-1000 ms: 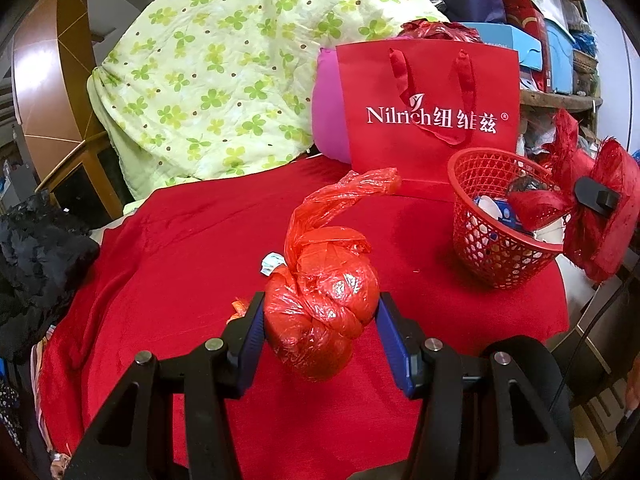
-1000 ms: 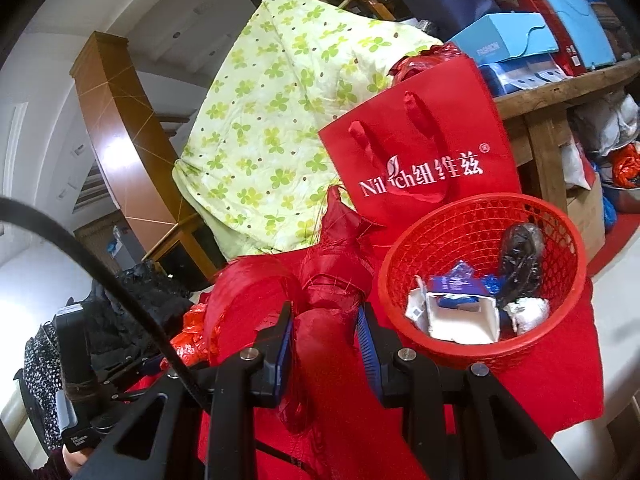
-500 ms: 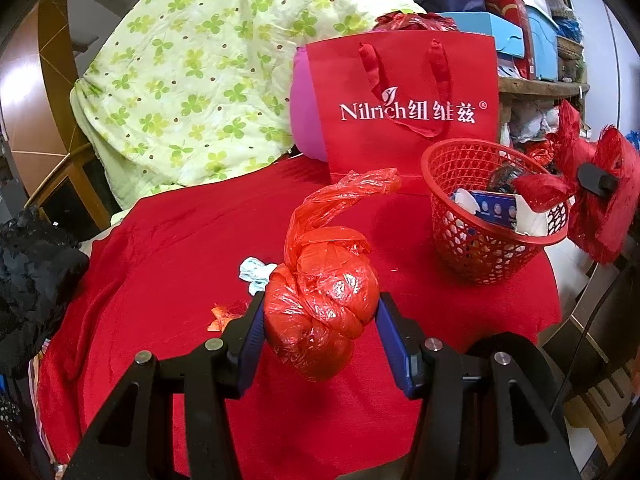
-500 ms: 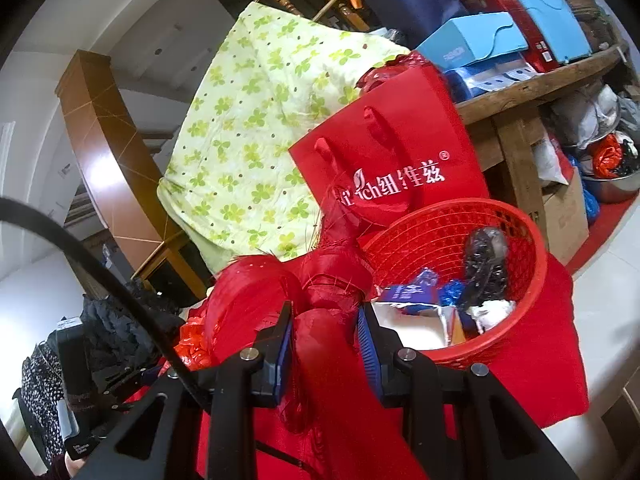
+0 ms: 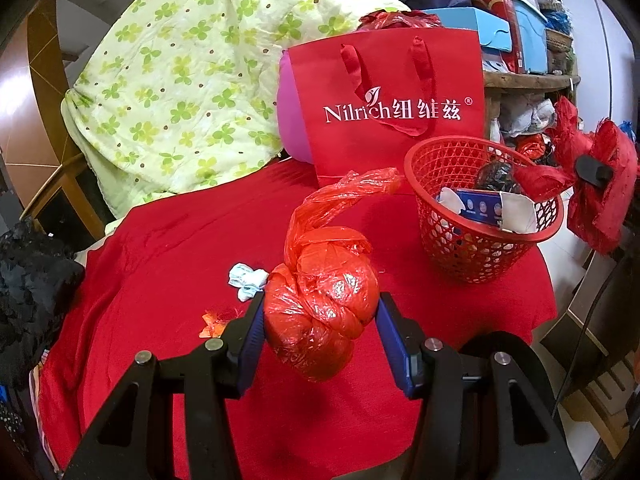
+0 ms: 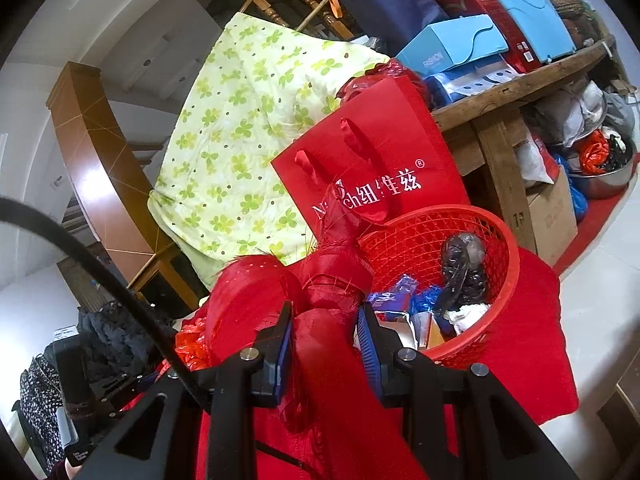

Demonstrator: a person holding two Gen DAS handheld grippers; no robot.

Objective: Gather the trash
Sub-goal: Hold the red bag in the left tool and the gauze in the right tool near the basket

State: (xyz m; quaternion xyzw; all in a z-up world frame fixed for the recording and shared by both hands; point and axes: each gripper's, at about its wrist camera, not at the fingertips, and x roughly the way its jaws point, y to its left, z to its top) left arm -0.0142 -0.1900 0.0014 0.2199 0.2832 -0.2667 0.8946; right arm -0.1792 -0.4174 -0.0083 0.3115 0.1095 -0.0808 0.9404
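Observation:
My left gripper (image 5: pixel 320 330) is shut on a knotted red plastic bag (image 5: pixel 322 300) and holds it above the red tablecloth (image 5: pixel 160 280). A red mesh basket (image 5: pixel 476 256) with several pieces of trash stands at the right. My right gripper (image 6: pixel 325 330) is shut on a red fabric bow (image 6: pixel 320 300) and holds it at the basket's left rim (image 6: pixel 508 280). The right gripper with the bow (image 5: pixel 596 184) also shows at the far right of the left wrist view, beside the basket. A crumpled light-blue scrap (image 5: pixel 246 280) and a small orange scrap (image 5: pixel 214 320) lie on the cloth.
A red Nilrich gift bag (image 5: pixel 396 112) stands behind the basket, with a pink cushion (image 5: pixel 292 120) and a green-flowered quilt (image 5: pixel 192 80) behind it. A cluttered wooden shelf (image 6: pixel 520 92) with boxes is at the right. Black fabric (image 5: pixel 32 280) lies at the left.
Both grippers have moved toward the basket with their loads; the basket looks larger and closer in both views. The blue scrap has come into full view.

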